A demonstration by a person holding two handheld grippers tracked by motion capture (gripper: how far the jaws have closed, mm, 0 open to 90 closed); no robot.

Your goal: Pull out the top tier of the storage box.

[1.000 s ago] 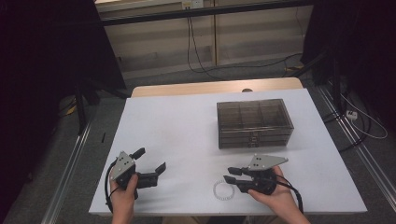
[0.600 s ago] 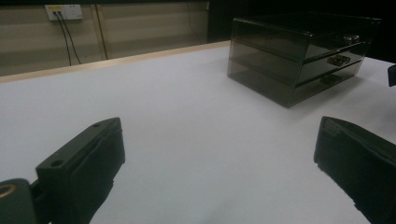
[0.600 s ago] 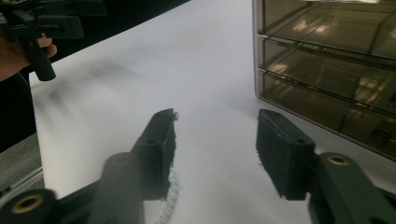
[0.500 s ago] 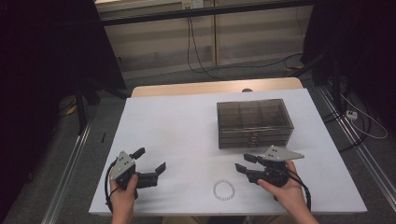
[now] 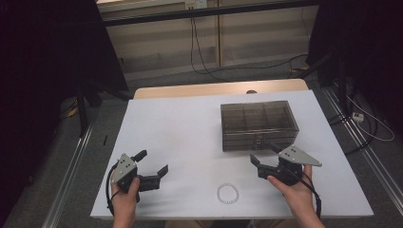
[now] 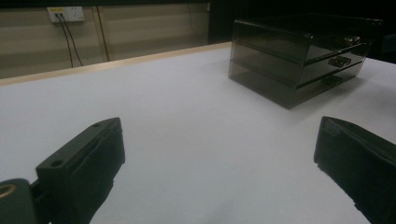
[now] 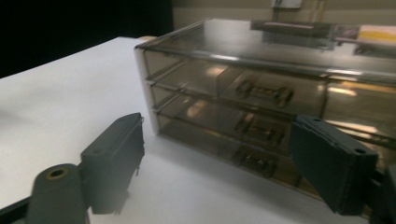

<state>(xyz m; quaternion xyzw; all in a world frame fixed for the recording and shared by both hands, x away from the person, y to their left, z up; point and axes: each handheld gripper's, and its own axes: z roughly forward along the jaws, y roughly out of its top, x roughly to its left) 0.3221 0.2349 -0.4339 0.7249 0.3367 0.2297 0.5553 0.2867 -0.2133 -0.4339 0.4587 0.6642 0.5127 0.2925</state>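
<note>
The right gripper (image 5: 263, 156), its fingers just spread wide with nothing between them, faces the smoky transparent plastic three-drawer box (image 5: 259, 124) on the white tabletop (image 5: 180, 133). A small white beaded bracelet (image 5: 227, 194) lies near the front edge. The left gripper (image 5: 153, 162) rests open-fingered and empty.

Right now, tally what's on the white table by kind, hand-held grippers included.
Drawer box, smoky clear plastic: 1
Bead bracelet, white: 1
Hand-held gripper, black: 2 (left hand-held gripper, right hand-held gripper)
Total: 4
</note>
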